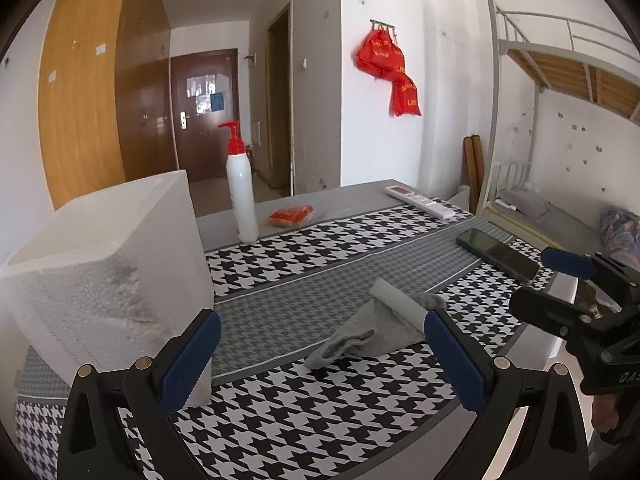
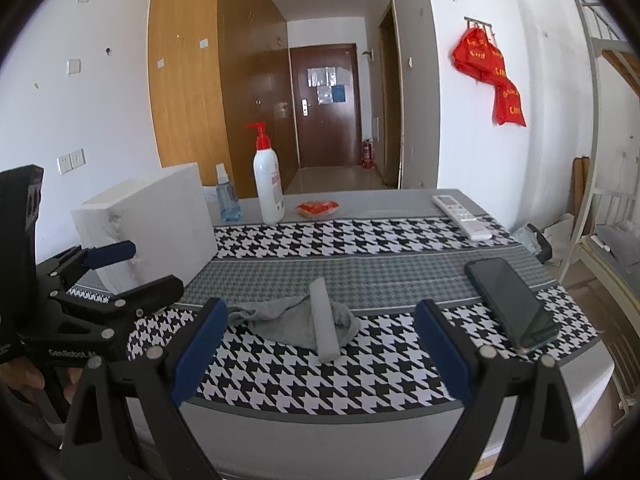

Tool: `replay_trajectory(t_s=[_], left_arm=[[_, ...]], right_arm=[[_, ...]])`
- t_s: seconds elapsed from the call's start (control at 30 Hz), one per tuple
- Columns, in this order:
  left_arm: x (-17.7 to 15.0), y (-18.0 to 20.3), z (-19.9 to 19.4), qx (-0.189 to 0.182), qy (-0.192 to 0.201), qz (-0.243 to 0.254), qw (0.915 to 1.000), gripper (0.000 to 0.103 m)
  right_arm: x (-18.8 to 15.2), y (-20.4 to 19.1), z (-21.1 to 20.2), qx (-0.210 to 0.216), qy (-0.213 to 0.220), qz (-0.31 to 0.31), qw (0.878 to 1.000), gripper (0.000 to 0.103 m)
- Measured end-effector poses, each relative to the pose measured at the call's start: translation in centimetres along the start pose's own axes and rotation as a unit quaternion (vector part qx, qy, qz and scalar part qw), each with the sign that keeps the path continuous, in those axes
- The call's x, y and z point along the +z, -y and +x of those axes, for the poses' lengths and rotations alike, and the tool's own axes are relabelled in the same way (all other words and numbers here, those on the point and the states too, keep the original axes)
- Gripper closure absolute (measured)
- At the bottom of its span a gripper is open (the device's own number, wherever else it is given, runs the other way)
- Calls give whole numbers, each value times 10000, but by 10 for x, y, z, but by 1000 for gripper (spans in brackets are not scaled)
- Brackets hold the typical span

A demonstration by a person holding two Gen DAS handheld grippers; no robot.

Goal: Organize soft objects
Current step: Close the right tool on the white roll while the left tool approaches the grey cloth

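Observation:
A crumpled grey cloth [image 1: 360, 332] lies on the houndstooth table cover, and it also shows in the right wrist view [image 2: 288, 320]. A white foam strip [image 1: 400, 304] lies across it, also seen in the right wrist view [image 2: 325, 320]. My left gripper [image 1: 320, 344] is open and empty, hovering just short of the cloth. My right gripper [image 2: 320, 344] is open and empty, above the table's near edge in front of the cloth. Each gripper shows in the other's view, the right [image 1: 576, 288] and the left [image 2: 116, 268].
A white foam box [image 1: 108, 264] stands at the left, also in the right wrist view [image 2: 148, 224]. A pump bottle [image 2: 268, 184], a blue spray bottle [image 2: 226, 196], a red packet [image 2: 318, 208] and a remote [image 2: 460, 210] sit at the back. A phone [image 2: 508, 300] lies at the right.

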State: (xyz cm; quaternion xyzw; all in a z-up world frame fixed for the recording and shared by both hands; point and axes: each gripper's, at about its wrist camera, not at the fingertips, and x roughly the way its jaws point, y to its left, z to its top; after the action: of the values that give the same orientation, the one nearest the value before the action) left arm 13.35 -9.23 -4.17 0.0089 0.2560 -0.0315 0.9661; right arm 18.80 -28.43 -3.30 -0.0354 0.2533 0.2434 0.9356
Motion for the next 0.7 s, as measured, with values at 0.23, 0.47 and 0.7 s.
replay_trajectory(t_s=[0.23, 0.47, 0.7], left_arm=[[-1, -2, 11, 64, -93, -19, 9999, 1], [0, -4, 19, 136, -153, -15, 9998, 1], [-1, -9, 27, 157, -208, -57, 9996, 1]], right_arm=[[-2, 4, 14, 90, -118, 0, 9999, 7], [-2, 5, 26, 179, -223, 11, 9996, 7], [-2, 5, 36, 266, -293, -27, 9992, 7]])
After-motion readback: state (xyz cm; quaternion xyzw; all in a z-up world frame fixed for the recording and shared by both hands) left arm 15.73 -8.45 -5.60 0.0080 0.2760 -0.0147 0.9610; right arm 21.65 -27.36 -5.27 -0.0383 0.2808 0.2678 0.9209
